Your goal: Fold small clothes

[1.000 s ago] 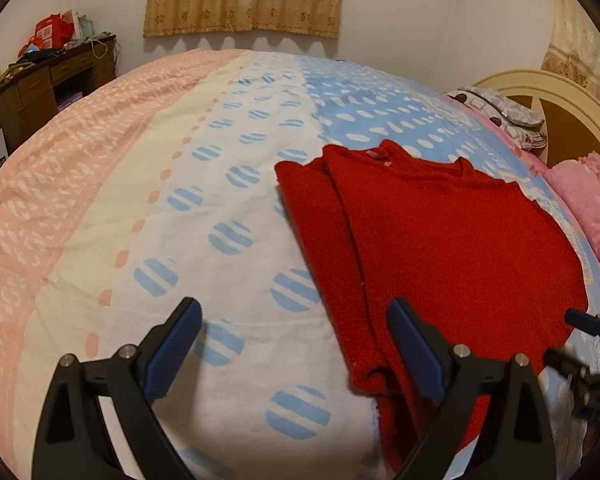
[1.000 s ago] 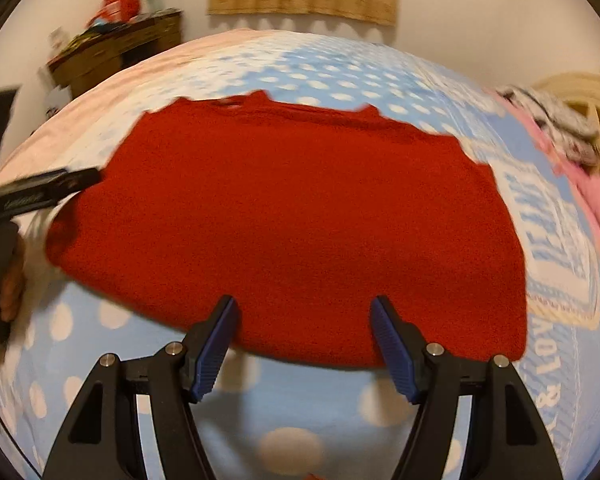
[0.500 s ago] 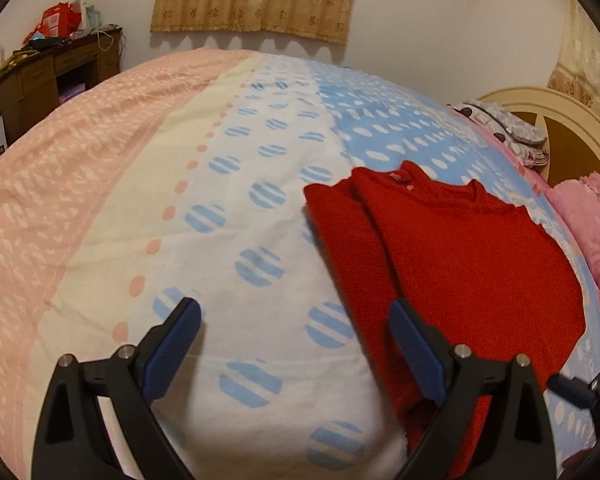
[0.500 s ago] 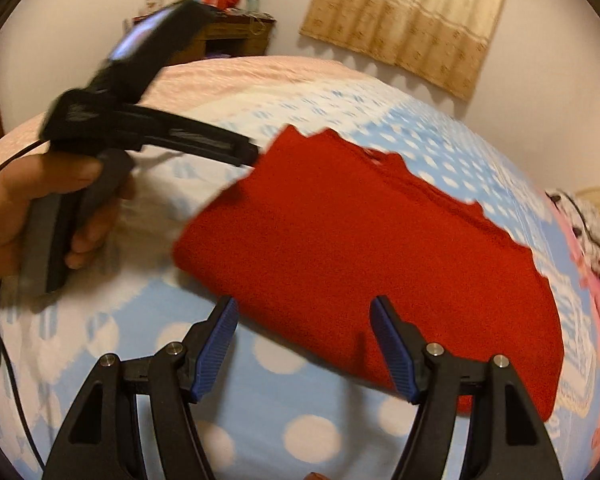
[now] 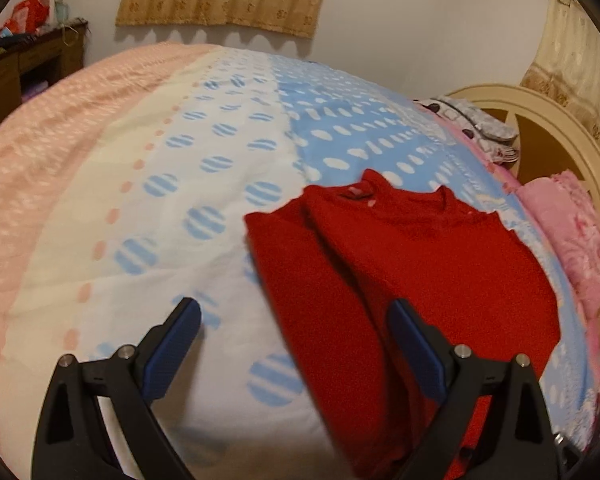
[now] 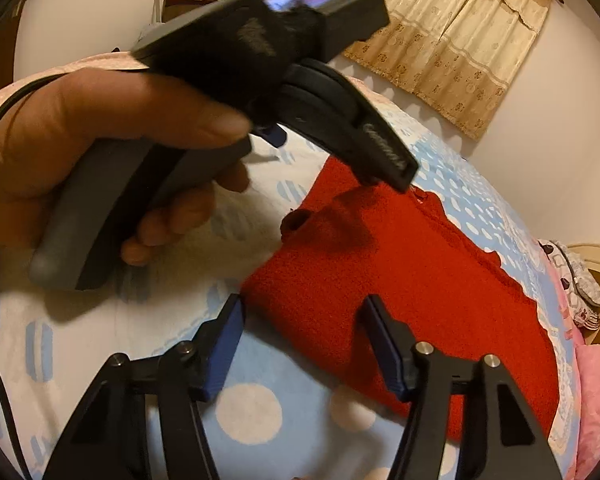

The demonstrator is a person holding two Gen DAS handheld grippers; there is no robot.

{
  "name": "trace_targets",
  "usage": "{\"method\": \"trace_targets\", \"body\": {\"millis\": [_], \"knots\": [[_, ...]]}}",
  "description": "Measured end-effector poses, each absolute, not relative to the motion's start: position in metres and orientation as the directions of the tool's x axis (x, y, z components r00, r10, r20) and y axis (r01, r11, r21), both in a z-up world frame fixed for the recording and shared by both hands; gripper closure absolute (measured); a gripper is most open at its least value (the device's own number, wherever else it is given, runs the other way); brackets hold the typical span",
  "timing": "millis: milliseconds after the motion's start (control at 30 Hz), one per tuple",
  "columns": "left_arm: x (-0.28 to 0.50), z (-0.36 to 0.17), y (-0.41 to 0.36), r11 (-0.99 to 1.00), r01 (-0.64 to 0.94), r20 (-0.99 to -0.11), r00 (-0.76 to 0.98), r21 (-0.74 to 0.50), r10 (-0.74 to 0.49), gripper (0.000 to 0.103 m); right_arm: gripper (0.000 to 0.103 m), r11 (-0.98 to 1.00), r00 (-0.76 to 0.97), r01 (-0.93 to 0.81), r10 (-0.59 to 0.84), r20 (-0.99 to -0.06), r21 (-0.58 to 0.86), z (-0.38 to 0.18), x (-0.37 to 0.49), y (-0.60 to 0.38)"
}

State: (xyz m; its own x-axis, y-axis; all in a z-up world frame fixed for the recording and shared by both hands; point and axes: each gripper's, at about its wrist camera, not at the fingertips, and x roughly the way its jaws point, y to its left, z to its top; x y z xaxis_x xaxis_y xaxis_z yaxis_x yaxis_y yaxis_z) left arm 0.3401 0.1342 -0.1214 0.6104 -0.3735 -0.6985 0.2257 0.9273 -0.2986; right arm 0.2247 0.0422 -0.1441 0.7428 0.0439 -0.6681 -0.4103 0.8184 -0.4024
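A red knitted sweater point(image 5: 420, 272) lies flat on the bed, its left side folded over along a lengthwise crease. It also shows in the right wrist view point(image 6: 400, 280). My left gripper point(image 5: 296, 332) is open and empty, raised above the sweater's near left edge. My right gripper point(image 6: 304, 336) is open and empty, just above the sweater's near corner. The left gripper's body point(image 6: 228, 80), held in a hand, fills the upper left of the right wrist view.
The bed is covered by a dotted quilt point(image 5: 160, 200) in pink, cream and blue. A pink blanket point(image 5: 572, 232) and a patterned pillow point(image 5: 476, 128) lie by the cream headboard point(image 5: 548, 128). A cluttered wooden desk point(image 5: 28, 64) stands at the far left.
Both grippers have lifted and drawn back from the sweater. The right gripper has swung left, so the left gripper and hand now fill its view. The sweater lies still.
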Motion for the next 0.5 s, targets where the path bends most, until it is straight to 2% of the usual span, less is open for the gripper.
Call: {"method": "trace_targets", "body": {"millis": [100, 367, 500], "knots": [[0.344, -0.120, 0.134, 0.903, 0.242, -0.675, 0.602, -0.355, -0.427, 0.011, 0.048, 0.813, 0.744, -0.409, 0.036, -0.667, -0.413, -0.145, 0.229, 0.047], [0.335, -0.116, 0.159, 0.842, 0.215, -0.578, 0.643, -0.494, -0.503, 0.011, 0.048, 0.823, 0.745, -0.405, 0.044, -0.665, -0.399, -0.147, 0.230, 0.044], [0.343, -0.119, 0.146, 0.857, 0.232, -0.612, 0.616, -0.461, -0.496, 0.011, 0.048, 0.821, 0.750, -0.401, 0.039, -0.661, -0.406, -0.147, 0.229, 0.044]]}}
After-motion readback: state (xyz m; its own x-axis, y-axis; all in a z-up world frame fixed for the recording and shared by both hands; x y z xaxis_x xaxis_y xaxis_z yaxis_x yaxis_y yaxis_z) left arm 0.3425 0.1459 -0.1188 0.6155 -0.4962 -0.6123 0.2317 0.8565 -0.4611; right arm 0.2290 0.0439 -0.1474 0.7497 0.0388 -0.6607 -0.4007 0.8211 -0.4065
